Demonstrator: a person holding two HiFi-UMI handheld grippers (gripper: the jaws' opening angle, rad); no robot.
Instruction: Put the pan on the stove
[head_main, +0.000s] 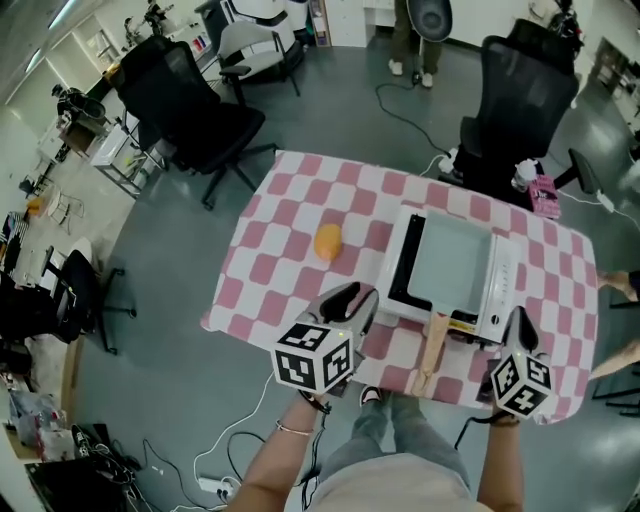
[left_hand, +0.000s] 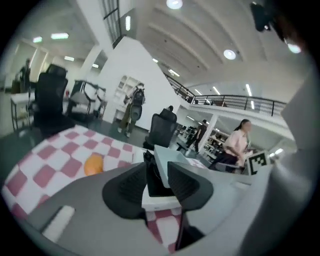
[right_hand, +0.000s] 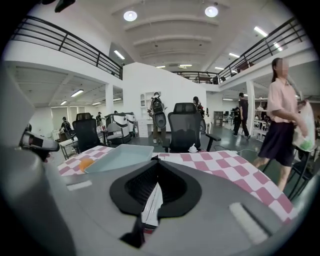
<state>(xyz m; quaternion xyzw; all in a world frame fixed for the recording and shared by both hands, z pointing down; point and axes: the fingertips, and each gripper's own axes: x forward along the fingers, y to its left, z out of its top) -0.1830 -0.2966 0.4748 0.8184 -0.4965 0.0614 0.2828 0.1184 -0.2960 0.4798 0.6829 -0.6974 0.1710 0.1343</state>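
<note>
Pale blue rectangular pan with wooden handle (head_main: 450, 262) on white portable stove (head_main: 503, 285) just ahead; left gripper (head_main: 352, 297) jaws apart, empty; right gripper (head_main: 519, 320) jaws together, empty

- A smooth grey floor (head_main: 330, 110) spreads through a large open hall, and a black cable (head_main: 405, 118) trails across it.
- A desk covered in a pink-and-white checked cloth (head_main: 290, 200) stands in the middle.
- Beyond the desk are two black mesh office chairs, a left chair (head_main: 190, 110) and a right chair (head_main: 525, 95).
- White walls rise to a high white ceiling with round lamps (right_hand: 130, 16) and strip lights.
- A gallery with a black railing (right_hand: 65, 45) runs along the upper level.
- People stand and walk in the distance.
</note>
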